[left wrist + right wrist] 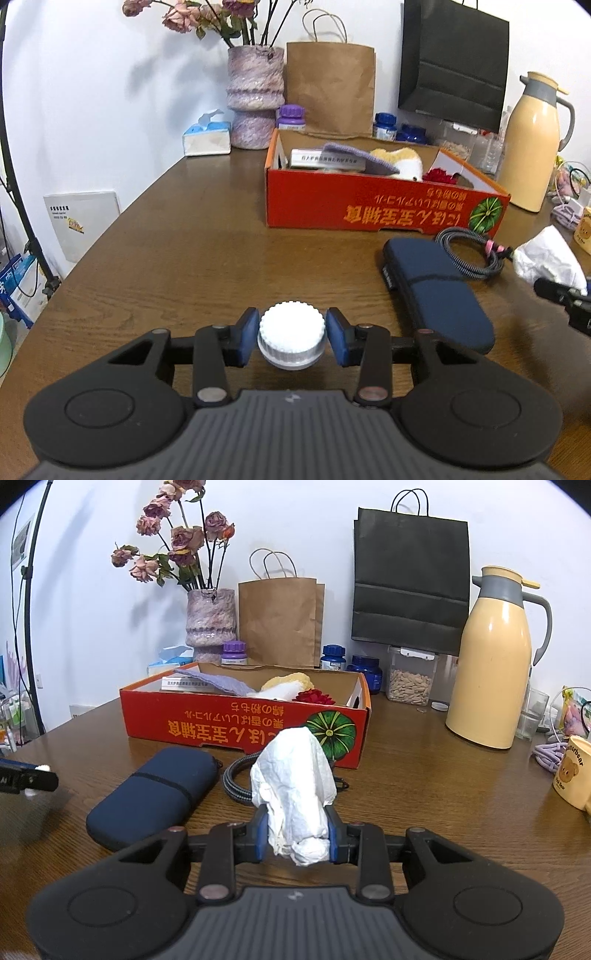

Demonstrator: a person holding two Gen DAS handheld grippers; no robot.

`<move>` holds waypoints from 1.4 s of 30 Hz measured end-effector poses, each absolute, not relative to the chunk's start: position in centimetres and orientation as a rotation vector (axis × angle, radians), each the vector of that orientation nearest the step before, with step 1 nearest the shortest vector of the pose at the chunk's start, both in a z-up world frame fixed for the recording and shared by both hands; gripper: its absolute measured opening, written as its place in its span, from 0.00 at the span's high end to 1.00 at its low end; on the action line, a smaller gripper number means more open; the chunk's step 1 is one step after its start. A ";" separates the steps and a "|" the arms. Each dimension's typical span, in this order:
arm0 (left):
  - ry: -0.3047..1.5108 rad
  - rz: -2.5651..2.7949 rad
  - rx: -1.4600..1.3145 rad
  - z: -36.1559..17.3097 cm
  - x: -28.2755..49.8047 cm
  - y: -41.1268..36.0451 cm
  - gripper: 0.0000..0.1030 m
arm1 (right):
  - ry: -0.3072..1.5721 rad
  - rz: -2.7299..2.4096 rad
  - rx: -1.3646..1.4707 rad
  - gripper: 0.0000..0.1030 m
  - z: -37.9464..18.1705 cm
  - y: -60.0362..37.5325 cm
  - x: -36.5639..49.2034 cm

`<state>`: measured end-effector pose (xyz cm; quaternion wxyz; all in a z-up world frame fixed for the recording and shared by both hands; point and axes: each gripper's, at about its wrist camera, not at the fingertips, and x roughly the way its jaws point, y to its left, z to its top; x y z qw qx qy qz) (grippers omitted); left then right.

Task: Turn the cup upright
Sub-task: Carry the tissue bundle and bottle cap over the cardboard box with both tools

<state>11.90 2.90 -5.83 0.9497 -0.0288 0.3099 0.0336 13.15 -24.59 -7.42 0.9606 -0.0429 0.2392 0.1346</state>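
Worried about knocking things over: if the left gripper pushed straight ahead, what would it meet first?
Beyond the white cap between its jaws, bare table, then probably the red box; depth is unclear.

We are in a lived-in home: beyond our claw, dried roses in a vase point(210, 618), thermos jug point(493, 664), paper bags crowd the wooden table point(424, 775).

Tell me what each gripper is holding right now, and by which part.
The left gripper clamps the white ribbed cup by its sides. The right gripper pinches a crumpled white tissue near its lower end.
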 end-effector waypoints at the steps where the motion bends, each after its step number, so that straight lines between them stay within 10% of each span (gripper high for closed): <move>1: 0.627 0.063 -0.060 -5.6 12.0 2.8 0.60 | 0.484 0.276 -0.087 0.72 -7.4 -24.5 13.1; 42: 0.459 -0.061 -0.108 2.2 20.5 -1.8 0.60 | 0.348 0.312 -0.024 0.72 -1.3 -20.8 19.2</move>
